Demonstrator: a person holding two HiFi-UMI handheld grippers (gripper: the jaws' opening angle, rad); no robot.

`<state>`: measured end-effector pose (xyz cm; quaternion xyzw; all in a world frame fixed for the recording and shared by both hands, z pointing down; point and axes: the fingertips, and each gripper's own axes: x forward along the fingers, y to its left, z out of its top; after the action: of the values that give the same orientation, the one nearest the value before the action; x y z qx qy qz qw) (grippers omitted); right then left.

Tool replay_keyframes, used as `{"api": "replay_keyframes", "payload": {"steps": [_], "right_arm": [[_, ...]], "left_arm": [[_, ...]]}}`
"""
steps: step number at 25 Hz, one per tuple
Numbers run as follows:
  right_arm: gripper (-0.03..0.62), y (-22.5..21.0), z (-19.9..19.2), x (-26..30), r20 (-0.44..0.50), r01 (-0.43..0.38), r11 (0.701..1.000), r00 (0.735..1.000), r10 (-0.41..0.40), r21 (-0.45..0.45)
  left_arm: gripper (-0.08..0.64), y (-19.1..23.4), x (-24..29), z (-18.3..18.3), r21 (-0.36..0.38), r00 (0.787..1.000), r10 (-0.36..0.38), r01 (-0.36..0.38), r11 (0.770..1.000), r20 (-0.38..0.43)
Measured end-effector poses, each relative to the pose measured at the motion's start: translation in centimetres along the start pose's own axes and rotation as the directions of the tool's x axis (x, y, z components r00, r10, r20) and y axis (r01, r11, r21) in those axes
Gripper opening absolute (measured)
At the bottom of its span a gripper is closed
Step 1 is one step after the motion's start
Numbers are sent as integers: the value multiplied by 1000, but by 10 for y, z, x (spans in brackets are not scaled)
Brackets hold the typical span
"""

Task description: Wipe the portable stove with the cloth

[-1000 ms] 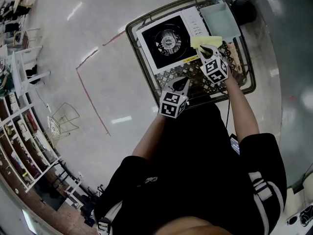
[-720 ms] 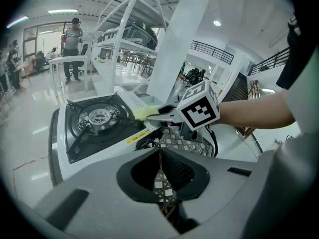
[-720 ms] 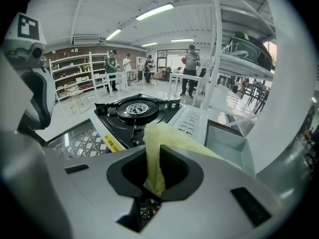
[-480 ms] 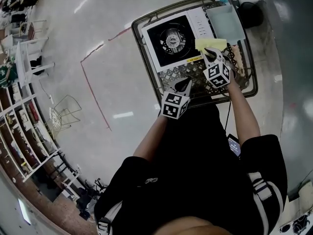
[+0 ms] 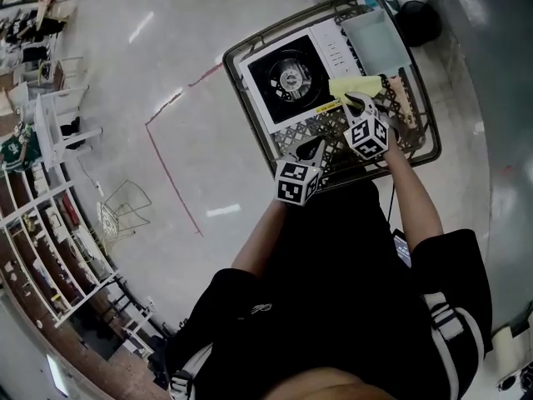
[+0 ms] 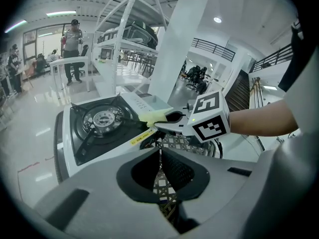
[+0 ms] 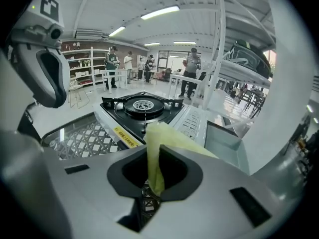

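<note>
Right gripper [image 7: 152, 183], jaws just closing, pinches the cloth [image 7: 158, 146] over the stove [image 5: 287, 69] edge.

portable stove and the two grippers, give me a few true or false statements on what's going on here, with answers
1. The right tongs grip the yellow cloth. True.
2. The yellow cloth covers the burner. False: it is held beside the burner, near the edge of the stove.
3. The left tongs hold a sponge. False: they are shut with nothing between them.
4. The stove sits on a lattice table. True.
</note>
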<state>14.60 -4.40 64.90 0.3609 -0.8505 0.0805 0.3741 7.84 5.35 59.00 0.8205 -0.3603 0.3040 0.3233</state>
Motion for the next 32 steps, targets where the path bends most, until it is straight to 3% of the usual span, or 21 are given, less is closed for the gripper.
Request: {"api": "replay_keyframes", "payload": {"steps": [14, 22, 29, 32], "right_arm": [[27, 12, -12, -11, -49, 44, 999, 998, -42, 29], [26, 33, -21, -9, -112, 24, 997, 994, -15, 77], [23, 55, -4, 7, -117, 32, 996, 993, -22, 82], [23, 72, 13, 11, -99, 5, 996, 995, 4, 92]], "left_arm": [[28, 16, -20, -2, -25, 998, 32, -30, 999, 53], [29, 25, -37, -8, -58, 995, 51, -46, 997, 82], [28, 50, -60, -19, -107, 987, 107, -95, 990, 119], [29, 63, -76, -28, -159, 979, 150, -128, 979, 137]]}}
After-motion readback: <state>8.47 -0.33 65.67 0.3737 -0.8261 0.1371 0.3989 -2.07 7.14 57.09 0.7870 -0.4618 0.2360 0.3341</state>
